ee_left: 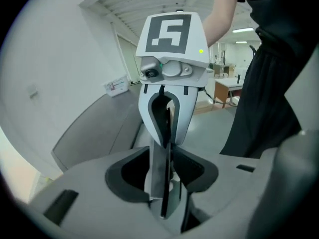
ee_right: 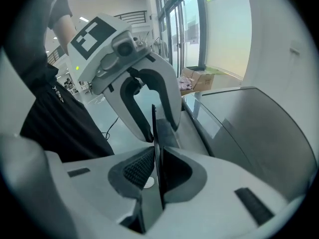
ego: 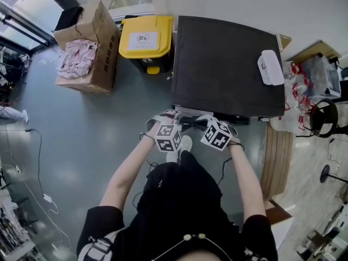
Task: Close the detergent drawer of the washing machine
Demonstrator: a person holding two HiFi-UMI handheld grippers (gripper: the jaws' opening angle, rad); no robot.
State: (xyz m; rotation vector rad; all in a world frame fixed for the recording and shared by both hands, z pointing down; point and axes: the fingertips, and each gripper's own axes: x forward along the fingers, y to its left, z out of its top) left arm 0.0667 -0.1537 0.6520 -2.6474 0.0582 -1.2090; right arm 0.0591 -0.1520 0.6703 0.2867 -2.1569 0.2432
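With your left gripper (ee_left: pixel 165 138) slightly parted, your right gripper (ee_right: pixel 154 128) closed, both empty, push the detergent drawer squarely into the washing machine (ego: pixel 228 64) at frame centre.

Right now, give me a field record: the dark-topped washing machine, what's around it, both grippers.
machine: dark grey flat-topped washing machine, centre, ahead of the person
on top: white oblong plastic case, near the right edge
beside: yellow-lidded bin at its left; open brown cardboard box further left
detergent drawer: cannot tell whether open or closed
left gripper: at the machine's front, jaws a narrow gap apart, nothing between
right gripper: facing it, jaws together, empty
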